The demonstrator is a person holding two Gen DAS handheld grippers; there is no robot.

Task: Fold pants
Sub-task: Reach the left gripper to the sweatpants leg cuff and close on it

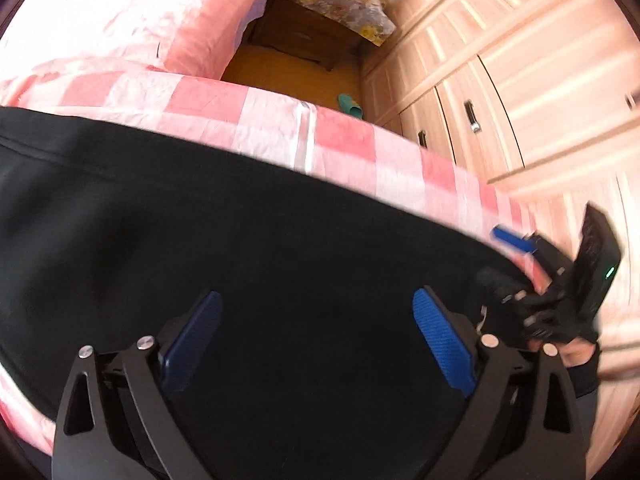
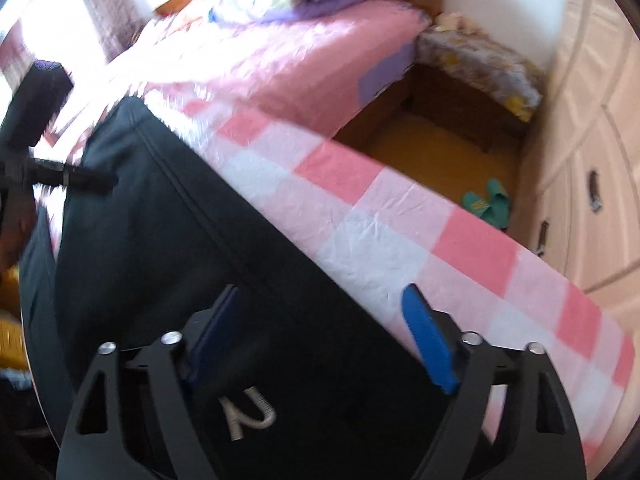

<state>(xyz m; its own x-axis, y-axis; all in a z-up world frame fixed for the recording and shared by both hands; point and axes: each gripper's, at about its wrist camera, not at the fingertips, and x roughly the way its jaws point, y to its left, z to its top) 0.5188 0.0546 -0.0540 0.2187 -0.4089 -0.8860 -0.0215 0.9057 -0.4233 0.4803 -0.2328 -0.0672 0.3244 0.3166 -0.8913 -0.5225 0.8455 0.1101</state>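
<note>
The black pants [image 1: 240, 240] lie spread flat on the bed [image 1: 352, 140], which is covered by a pink-and-white checked sheet; they reach close to the bed's near edge, and a strip of the sheet stays bare between them and the far edge. In the left wrist view the left gripper [image 1: 318, 336] is above the pants with its two blue-padded fingers [image 1: 444, 344] set wide apart, and there is no cloth between them. The right gripper [image 1: 532, 272] shows in this view beside the right end of the pants, at the corner of the bed, but it is blurred. In the right wrist view the right gripper [image 2: 320, 336] is also spread wide and holds nothing; its left finger is over the black cloth and its right finger [image 2: 426, 340] is over the border between pants and sheet. A pale embroidered mark [image 2: 248, 414] is seen on the pants just below the fingers. Beyond the far edge of the bed there are green slippers [image 2: 486, 202] on the yellow floor [image 2: 432, 160], a dark nightstand [image 2: 460, 104] under a floral cloth [image 2: 480, 64], and a light wooden wardrobe [image 1: 520, 80].
</note>
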